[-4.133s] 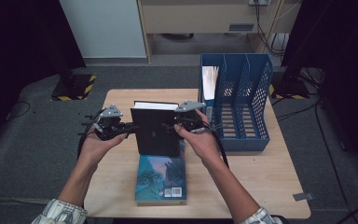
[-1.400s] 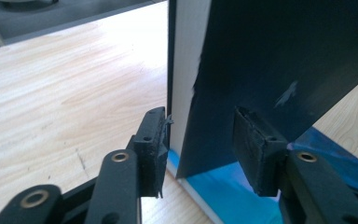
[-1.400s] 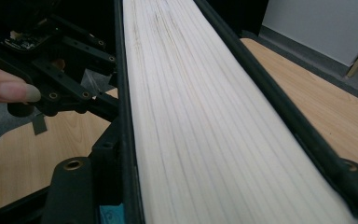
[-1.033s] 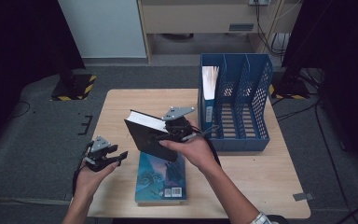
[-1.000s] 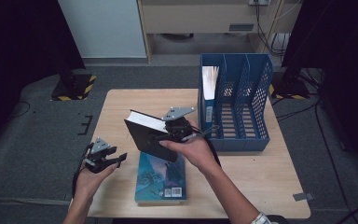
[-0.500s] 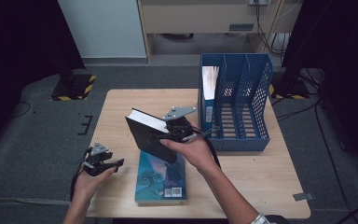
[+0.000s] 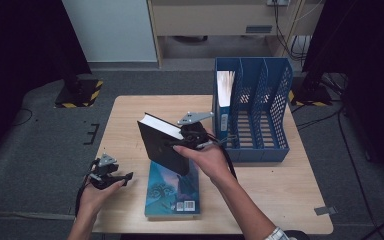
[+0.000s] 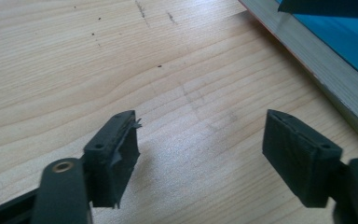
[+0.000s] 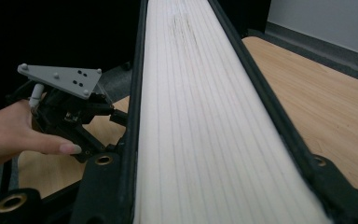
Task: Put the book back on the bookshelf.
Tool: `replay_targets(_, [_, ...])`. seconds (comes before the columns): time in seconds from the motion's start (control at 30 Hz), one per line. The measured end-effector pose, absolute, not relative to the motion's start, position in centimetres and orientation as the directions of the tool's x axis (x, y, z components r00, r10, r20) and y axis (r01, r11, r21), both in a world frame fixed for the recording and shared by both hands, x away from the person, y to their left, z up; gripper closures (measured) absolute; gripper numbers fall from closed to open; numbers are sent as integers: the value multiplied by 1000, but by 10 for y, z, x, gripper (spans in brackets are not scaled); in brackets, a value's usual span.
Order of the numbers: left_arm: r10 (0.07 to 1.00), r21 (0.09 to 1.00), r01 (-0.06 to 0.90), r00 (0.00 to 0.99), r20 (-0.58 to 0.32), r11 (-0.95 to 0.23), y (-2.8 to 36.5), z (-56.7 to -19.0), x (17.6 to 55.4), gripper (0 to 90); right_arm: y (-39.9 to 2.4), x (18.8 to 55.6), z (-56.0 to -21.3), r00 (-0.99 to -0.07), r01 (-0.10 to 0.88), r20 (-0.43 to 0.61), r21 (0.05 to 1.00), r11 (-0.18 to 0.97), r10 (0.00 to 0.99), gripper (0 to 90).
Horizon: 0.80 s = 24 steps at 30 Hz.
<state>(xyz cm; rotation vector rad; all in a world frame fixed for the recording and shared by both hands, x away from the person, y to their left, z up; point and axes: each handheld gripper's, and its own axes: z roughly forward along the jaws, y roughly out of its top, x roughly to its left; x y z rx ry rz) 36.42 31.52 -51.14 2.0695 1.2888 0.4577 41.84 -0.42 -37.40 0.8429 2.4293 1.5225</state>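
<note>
Where both claws clamped the black book (image 7: pixel 164 145) upright four seconds back, the left claw (image 7: pixel 125 177) has since let go and dropped to the counter (image 7: pixel 130 112) edge, its jaws just now spreading wide on nothing. The right claw (image 7: pixel 180 142) alone grips the book, tilted above the teal book (image 7: pixel 172 192): dark covers, cream page edges uppermost.

Book: I am clamping the black-covered book (image 9: pixel 200 116), its white page edge running away between my jaws.
Other gripper: the left gripper (image 9: pixel 81 123) is sitting left of the book, a hand (image 9: pixel 14 135) holding it.
Table: the wooden table (image 9: pixel 326 98) is lying right of the book.
</note>
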Motion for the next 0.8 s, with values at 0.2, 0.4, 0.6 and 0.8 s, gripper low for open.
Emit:
replay_targets(0.2, [891,684,672,448,-70,-284,316,-512,365,159,-8,427,-373,-793,444,229,852,277,565,495])
replay_targets(0.4, [888,669,684,454,-75,-293,316,-516,367,89,-13,433,-375,-753,496,291,840,220,590,501])
replay_targets(0.6, [887,648,697,456,-68,-308,315,-519,367,85,-18,439,-378,-702,549,359,823,146,615,507])
replay_targets(0.8, [886,642,699,459,-67,-314,315,-520,368,89,-20,440,-379,-673,574,388,811,114,629,509])
